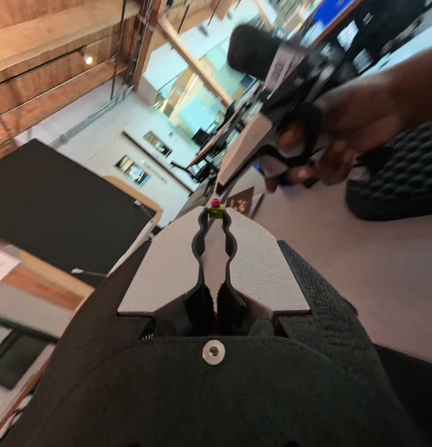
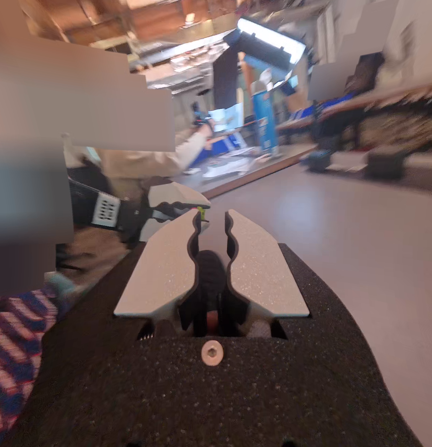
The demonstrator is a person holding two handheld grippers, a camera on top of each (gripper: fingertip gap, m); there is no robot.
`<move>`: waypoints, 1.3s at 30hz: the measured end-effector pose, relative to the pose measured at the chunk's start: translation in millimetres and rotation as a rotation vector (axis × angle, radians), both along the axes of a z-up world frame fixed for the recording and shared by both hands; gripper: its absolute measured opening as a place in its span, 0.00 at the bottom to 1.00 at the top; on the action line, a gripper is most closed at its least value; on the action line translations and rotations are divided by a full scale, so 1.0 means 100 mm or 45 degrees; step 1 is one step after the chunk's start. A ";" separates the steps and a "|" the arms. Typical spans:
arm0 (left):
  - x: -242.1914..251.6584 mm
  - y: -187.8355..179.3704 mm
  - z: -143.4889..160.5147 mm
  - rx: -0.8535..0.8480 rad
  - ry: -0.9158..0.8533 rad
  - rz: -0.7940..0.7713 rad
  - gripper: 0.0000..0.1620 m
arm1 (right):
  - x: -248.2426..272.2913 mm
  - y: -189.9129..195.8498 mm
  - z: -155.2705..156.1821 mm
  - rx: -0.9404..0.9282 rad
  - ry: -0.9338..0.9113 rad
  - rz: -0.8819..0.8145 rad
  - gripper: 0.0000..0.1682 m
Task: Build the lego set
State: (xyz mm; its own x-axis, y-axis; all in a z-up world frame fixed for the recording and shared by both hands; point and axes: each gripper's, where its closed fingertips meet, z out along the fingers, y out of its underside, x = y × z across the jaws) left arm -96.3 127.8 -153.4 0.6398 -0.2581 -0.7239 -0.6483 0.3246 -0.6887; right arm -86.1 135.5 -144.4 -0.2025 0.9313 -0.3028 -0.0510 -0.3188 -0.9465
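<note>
Left wrist view: the left gripper (image 1: 215, 214) pinches a lime brick (image 1: 215, 212) at its tips, a pink stud (image 1: 215, 202) already seated on top, held above the table (image 1: 306, 254). The right gripper (image 2: 212, 214) stands part open and empty, just right of that brick. A booklet (image 1: 240, 202) lies farther off. Only this small pair looks joined; most of the build seems left.

Grey table (image 1: 306, 254), dark printed booklet (image 1: 240, 202) lying flat on it
</note>
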 end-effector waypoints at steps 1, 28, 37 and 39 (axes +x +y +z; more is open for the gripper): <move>-0.02 0.03 -0.02 0.008 0.036 0.049 0.07 | 0.01 -0.03 0.04 0.155 -0.001 -0.093 0.10; -0.01 0.12 -0.20 -0.032 0.260 0.192 0.07 | -0.13 -0.07 -0.19 0.936 -0.321 -0.469 0.04; -0.16 0.14 -0.17 -0.159 -0.035 0.173 0.07 | -0.05 -0.09 0.02 1.196 -0.209 -0.650 0.03; -0.21 0.14 -0.13 -0.142 -0.091 0.170 0.07 | 0.03 -0.01 0.08 1.076 -0.182 -0.655 0.03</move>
State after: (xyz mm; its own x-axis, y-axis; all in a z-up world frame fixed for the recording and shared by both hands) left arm -117.1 141.5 -166.2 0.7228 -0.2431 -0.6469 -0.6285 0.1580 -0.7616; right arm -83.1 134.3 -136.0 0.2725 0.8164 0.5091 0.1381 0.4905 -0.8604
